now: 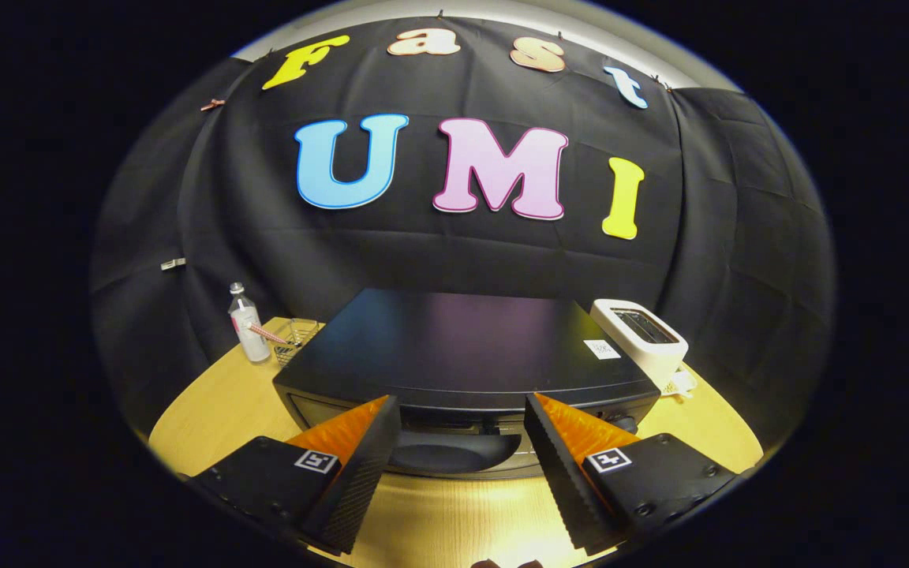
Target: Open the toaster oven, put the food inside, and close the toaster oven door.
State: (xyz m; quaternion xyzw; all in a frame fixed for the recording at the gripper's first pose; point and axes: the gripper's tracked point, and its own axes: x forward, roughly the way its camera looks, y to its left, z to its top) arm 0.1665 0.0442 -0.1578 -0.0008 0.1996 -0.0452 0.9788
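Note:
A black toaster oven (pixel 462 339) sits on the wooden table (pixel 210 410), seen from above and in front. Its door is swung down, and the dark door panel (pixel 454 454) lies just ahead of and between my fingers. My gripper (pixel 462 414) is open, hovering over the front edge of the oven, with nothing between its fingers (pixel 364 457). The oven's inside is hidden from here.
A white slot toaster (pixel 640 335) stands right of the oven. Left of the oven are a clear bottle (pixel 248 323) and a small wire basket (pixel 297 335). Bare table wood lies below the fingers.

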